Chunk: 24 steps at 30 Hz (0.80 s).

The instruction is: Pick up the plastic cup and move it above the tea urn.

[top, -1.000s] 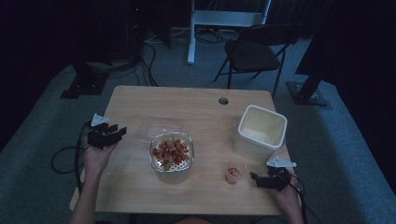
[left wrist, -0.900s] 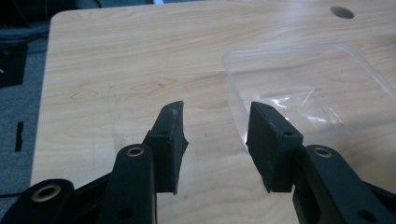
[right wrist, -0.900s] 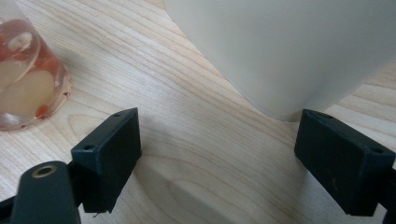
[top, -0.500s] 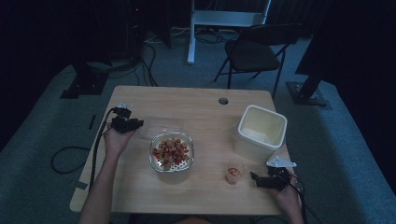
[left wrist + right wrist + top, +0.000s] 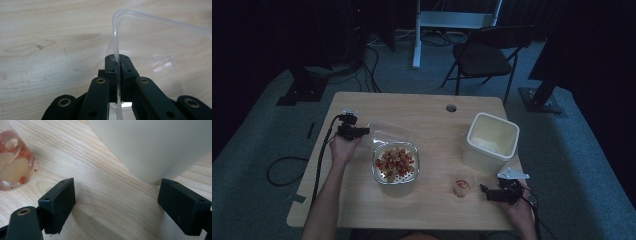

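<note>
Between left hand-held gripper (image 5: 117, 75) jaws: clear lid (image 5: 160, 50) edge, clamped; right hand-held gripper (image 5: 117, 202) open.

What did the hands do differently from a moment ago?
The left gripper moved away from the person, toward the far left part of the table, and is now shut on the edge of the clear plastic lid lying behind the food container. The right gripper stayed put, open, near the small cup. The white tub, cup and food container did not move.
</note>
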{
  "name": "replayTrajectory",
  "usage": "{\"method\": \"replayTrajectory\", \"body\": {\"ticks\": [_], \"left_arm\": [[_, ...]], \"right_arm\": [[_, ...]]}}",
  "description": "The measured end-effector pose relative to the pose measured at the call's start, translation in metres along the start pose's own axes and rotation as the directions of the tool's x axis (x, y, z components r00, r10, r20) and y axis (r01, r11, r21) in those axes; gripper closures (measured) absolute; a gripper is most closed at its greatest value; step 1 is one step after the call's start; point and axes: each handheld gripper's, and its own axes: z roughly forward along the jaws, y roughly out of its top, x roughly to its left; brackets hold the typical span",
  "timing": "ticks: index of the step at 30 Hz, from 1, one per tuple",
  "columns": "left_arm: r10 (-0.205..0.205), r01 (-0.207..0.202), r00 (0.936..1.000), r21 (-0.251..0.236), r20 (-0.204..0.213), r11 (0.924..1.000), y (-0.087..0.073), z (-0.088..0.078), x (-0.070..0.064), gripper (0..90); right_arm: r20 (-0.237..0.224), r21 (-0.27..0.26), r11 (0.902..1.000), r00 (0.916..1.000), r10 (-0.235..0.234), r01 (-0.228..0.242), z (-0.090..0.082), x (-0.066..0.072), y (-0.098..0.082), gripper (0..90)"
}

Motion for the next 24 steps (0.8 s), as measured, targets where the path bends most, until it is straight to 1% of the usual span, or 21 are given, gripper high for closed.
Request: {"method": "replayTrajectory", "body": {"ticks": [2,3,4,7,8,11,12,13,16,19,23,24], "left_arm": [[0.019,-0.020,0.9996,-0.019,-0.021,0.9996,0.008,-0.009,-0.006,88.1],[0.019,-0.020,0.9996,-0.019,-0.021,0.9996,0.008,-0.009,-0.006,88.1],[0.026,-0.027,0.9993,-0.030,-0.025,0.9992,0.013,-0.013,-0.008,88.1],[0.039,-0.040,0.9991,-0.064,-0.017,0.9972,0.028,-0.026,-0.016,88.2],[0.046,-0.048,0.9987,-0.075,-0.021,0.9961,0.034,-0.031,-0.020,88.2],[0.063,-0.063,0.9980,-0.108,-0.011,0.9921,0.049,-0.044,-0.032,88.1],[0.063,-0.062,0.9980,-0.131,0.002,0.9894,0.058,-0.050,-0.040,88.1],[0.063,-0.062,0.9980,-0.131,0.002,0.9894,0.058,-0.050,-0.040,88.1],[0.073,-0.068,0.9970,-0.149,0.027,0.9865,0.070,-0.056,-0.054,88.1],[0.091,-0.083,0.9949,-0.158,0.044,0.9840,0.083,-0.058,-0.070,88.1],[0.125,-0.112,0.9897,-0.157,0.070,0.9812,0.099,-0.058,-0.094,88.0],[0.127,-0.112,0.9883,-0.162,0.084,0.9804,0.102,-0.058,-0.101,88.0]], "right_arm": [[0.000,0.000,1.0000,1.0000,0.000,0.000,0.000,0.000,0.000,14.2],[0.000,0.000,1.0000,1.0000,0.000,0.000,0.000,0.000,0.000,14.2],[0.000,0.000,1.0000,1.0000,0.000,0.000,0.000,0.000,0.000,14.2],[0.000,0.000,1.0000,1.0000,0.000,0.000,0.000,0.000,0.000,14.2],[0.000,0.000,1.0000,1.0000,0.000,0.000,0.000,0.000,0.000,14.2],[0.000,0.000,1.0000,1.0000,0.000,0.000,0.000,0.000,0.000,14.2],[0.000,0.000,1.0000,1.0000,0.000,0.000,0.000,0.000,0.000,14.2],[0.000,0.000,1.0000,1.0000,0.000,0.000,0.000,0.000,0.000,14.2],[0.000,0.000,1.0000,1.0000,-0.001,0.001,0.000,0.000,0.000,14.2],[0.000,0.000,1.0000,1.0000,0.000,0.000,0.000,0.000,0.000,14.2],[0.000,0.000,1.0000,1.0000,0.000,0.000,0.000,0.000,0.000,14.2],[0.000,0.000,1.0000,1.0000,0.000,0.000,0.000,0.000,0.000,14.2]]}}
